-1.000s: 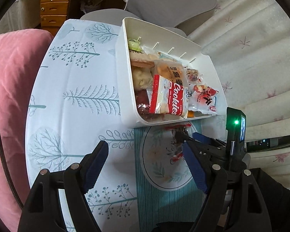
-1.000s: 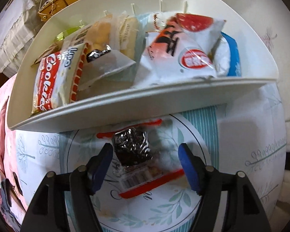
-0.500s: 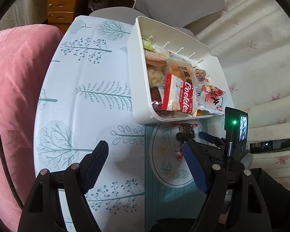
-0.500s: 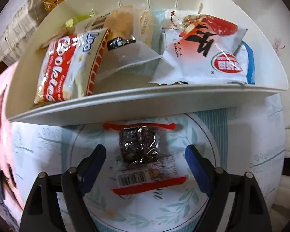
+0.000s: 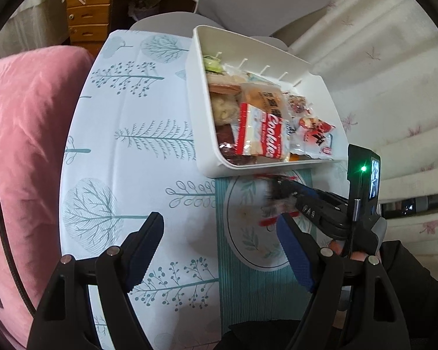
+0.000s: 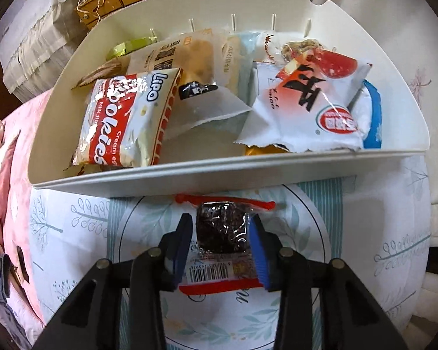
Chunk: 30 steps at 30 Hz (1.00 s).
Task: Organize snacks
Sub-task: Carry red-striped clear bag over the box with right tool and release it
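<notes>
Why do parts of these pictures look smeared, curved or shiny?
Left wrist view: the dark snack packet at the right gripper is motion-blurred; black fisheye corners. Right wrist view: the white bin rim bows; glare on the cookies pack.

A clear packet [image 6: 222, 245] with red end seals and a dark square snack inside lies flat at lower centre. Above it sits a white bin [image 6: 189, 175] heaped with packets (one labelled cookies [image 6: 122, 122]).
</notes>
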Each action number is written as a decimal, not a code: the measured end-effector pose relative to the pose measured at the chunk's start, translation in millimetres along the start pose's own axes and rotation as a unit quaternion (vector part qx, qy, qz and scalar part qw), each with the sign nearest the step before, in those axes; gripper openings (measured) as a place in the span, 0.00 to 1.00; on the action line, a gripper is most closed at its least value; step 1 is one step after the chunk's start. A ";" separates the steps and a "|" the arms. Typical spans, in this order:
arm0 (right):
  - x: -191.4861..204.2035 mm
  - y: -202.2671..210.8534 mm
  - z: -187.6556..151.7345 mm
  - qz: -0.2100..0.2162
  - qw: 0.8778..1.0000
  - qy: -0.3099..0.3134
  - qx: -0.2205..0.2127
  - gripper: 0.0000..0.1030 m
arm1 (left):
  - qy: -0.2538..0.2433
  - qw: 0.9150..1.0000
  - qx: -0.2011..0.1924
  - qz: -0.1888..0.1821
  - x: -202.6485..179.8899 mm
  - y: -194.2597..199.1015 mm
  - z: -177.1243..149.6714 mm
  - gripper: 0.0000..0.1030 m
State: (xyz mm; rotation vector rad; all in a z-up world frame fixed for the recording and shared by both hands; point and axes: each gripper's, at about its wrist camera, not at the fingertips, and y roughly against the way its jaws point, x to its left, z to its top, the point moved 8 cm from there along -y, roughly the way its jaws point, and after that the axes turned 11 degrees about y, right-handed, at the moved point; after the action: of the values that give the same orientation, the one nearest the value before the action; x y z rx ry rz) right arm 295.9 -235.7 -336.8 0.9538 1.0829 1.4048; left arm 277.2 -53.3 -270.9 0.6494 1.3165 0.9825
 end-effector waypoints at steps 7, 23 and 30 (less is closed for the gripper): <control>-34.6 12.9 -19.7 0.010 1.000 -0.019 -0.008 0.00 | -0.020 1.000 0.002 0.001 -13.8 3.0 -13.5 0.76; -37.9 63.2 -42.0 0.013 0.999 -0.008 -0.042 0.00 | -0.022 0.999 0.038 0.010 -17.3 -18.2 -40.3 0.76; -48.8 101.1 -34.3 0.008 0.998 -0.003 -0.064 0.00 | -0.033 0.998 0.044 0.003 -26.8 -24.4 -45.6 0.76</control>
State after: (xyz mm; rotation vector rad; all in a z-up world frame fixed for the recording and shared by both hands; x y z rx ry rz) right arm 241.4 -289.5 -247.9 0.8739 0.9708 1.4658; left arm 238.9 -94.3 -286.8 0.7477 1.3068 0.9047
